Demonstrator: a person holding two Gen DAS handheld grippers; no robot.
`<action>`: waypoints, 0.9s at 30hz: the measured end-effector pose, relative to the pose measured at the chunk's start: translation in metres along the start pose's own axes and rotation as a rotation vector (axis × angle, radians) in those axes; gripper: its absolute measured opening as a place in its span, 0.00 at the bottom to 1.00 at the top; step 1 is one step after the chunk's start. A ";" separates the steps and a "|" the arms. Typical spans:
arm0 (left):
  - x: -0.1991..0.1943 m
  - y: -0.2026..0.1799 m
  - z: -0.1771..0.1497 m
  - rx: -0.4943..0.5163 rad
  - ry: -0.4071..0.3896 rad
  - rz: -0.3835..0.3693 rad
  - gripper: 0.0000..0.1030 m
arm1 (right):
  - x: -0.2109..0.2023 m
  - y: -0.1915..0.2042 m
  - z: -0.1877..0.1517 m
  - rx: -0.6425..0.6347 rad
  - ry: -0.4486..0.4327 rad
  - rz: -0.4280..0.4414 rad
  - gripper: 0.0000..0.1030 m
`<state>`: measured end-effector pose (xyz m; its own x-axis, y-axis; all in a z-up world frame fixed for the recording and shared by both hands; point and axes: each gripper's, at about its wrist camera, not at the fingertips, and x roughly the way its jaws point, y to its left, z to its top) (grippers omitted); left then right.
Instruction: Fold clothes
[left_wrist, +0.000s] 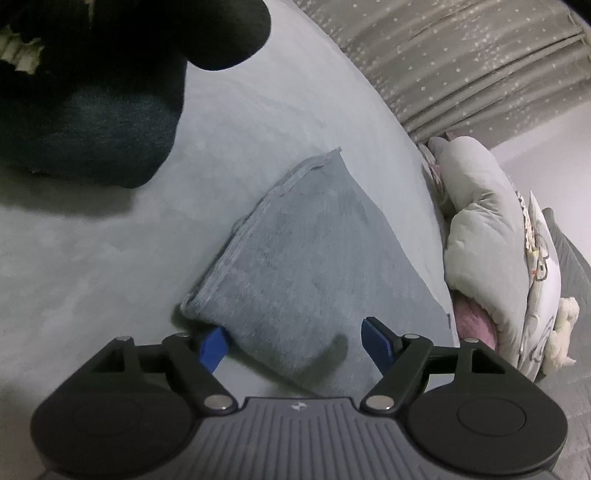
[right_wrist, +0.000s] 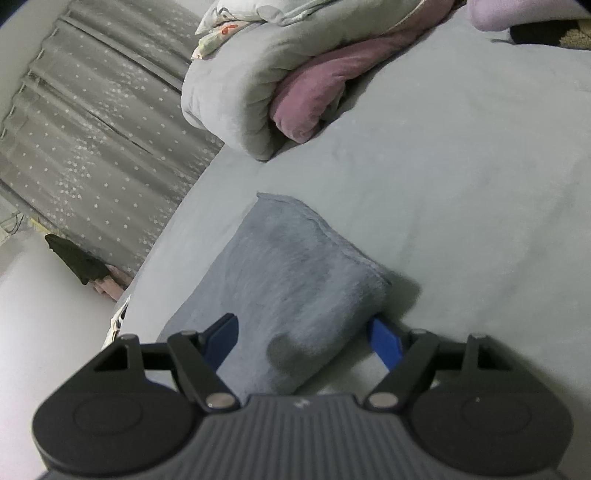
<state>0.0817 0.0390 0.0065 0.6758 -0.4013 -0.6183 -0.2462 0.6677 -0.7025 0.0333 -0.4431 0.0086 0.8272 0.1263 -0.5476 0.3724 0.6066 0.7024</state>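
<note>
A grey garment (left_wrist: 314, 254), folded into a thick rectangle, lies on the pale grey bed sheet (left_wrist: 240, 122). In the left wrist view my left gripper (left_wrist: 295, 341) is open, its blue fingertips (left_wrist: 376, 338) spread to either side of the garment's near edge, one tucked at its corner. In the right wrist view the same folded garment (right_wrist: 291, 273) sits between the wide-open blue fingers (right_wrist: 386, 341) of my right gripper (right_wrist: 304, 338), at its near end. Neither gripper pinches the cloth.
A rolled grey and pink duvet (right_wrist: 266, 74) lies beyond the garment near the bed's edge. A star-patterned grey curtain (right_wrist: 92, 147) hangs beside the bed. A person's dark clothing (left_wrist: 92, 110) fills the upper left of the left wrist view. Dark cloth (right_wrist: 77, 264) lies by the floor.
</note>
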 end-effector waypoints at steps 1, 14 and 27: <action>0.001 0.000 -0.001 0.005 -0.007 -0.001 0.73 | 0.001 0.001 -0.001 -0.001 -0.006 -0.002 0.74; -0.001 0.009 0.009 0.030 -0.031 0.019 0.11 | 0.002 0.005 -0.006 -0.054 -0.066 -0.088 0.09; -0.030 0.004 0.017 0.010 -0.043 0.025 0.09 | -0.047 0.038 0.004 -0.195 -0.153 -0.091 0.08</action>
<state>0.0720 0.0649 0.0285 0.6987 -0.3571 -0.6199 -0.2571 0.6833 -0.6833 0.0104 -0.4288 0.0623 0.8534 -0.0470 -0.5192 0.3726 0.7515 0.5445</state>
